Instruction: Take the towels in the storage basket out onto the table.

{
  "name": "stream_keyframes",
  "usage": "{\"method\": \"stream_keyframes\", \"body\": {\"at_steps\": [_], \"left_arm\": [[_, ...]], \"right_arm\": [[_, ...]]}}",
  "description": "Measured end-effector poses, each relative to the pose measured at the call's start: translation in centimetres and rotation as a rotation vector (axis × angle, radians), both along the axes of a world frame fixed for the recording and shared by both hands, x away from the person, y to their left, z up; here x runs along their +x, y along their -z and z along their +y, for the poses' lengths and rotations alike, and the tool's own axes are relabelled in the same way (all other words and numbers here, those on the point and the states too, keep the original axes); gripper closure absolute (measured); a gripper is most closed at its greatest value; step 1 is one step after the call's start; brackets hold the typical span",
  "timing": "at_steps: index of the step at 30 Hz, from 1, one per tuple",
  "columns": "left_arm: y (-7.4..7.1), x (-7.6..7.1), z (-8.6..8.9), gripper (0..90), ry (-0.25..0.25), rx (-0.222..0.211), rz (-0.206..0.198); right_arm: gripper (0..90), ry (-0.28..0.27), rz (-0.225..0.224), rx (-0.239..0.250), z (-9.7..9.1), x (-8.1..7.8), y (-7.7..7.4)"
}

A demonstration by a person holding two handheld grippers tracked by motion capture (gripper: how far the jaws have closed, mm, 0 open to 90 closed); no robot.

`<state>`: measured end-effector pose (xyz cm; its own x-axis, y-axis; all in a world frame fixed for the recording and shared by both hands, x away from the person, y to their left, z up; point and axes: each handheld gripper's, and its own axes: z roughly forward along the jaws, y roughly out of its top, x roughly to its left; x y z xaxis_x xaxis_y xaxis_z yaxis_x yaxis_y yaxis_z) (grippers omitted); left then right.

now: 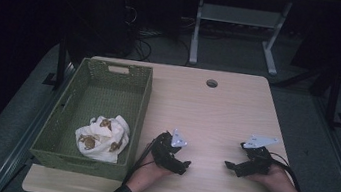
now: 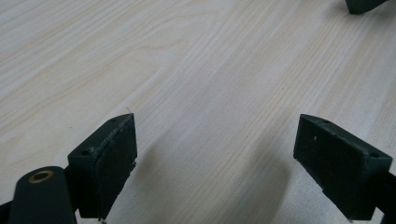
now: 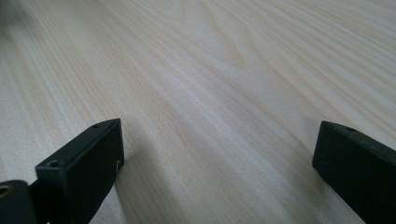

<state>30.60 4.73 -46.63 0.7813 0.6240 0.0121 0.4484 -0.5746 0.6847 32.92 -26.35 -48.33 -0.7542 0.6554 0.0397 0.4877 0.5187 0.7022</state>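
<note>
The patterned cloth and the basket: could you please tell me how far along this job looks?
Done: the crumpled white patterned cloth lies inside the green woven basket. In hand: nothing; the left gripper and right gripper rest open on the wooden table. Left: nothing loose on the table.

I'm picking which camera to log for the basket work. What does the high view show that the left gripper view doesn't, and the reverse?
The high view alone gives the green woven basket with the white patterned cloth bunched inside, plus both hands. The left gripper view alone gives a close look between the left tongs, jaws wide apart with nothing between them. Both show the pale wooden table and the right tongs.
</note>
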Motion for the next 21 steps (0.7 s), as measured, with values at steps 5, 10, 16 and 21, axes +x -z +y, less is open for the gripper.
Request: {"method": "stream_keyframes", "body": {"at_steps": [5, 10, 16, 21], "left_arm": [[-0.8, 0.1, 0.2, 12.8, -0.001, 0.001, -0.014], [-1.4, 0.2, 0.1, 12.9, -0.015, 0.01, -0.025], [-2.2, 0.2, 0.1, 12.9, -0.012, 0.0, -0.037], [-3.2, 0.2, 0.2, 13.0, -0.009, -0.011, -0.056]], "right_arm": [[1.5, -0.001, -0.001, -0.001, 0.0, 0.0, 0.0], [1.5, 0.0, 0.0, 0.0, 0.0, 0.0, 0.0], [1.5, -0.001, -0.001, 0.0, 0.0, 0.0, 0.0], [1.5, 0.0, -0.001, 0.0, 0.0, 0.0, 0.0]]}}
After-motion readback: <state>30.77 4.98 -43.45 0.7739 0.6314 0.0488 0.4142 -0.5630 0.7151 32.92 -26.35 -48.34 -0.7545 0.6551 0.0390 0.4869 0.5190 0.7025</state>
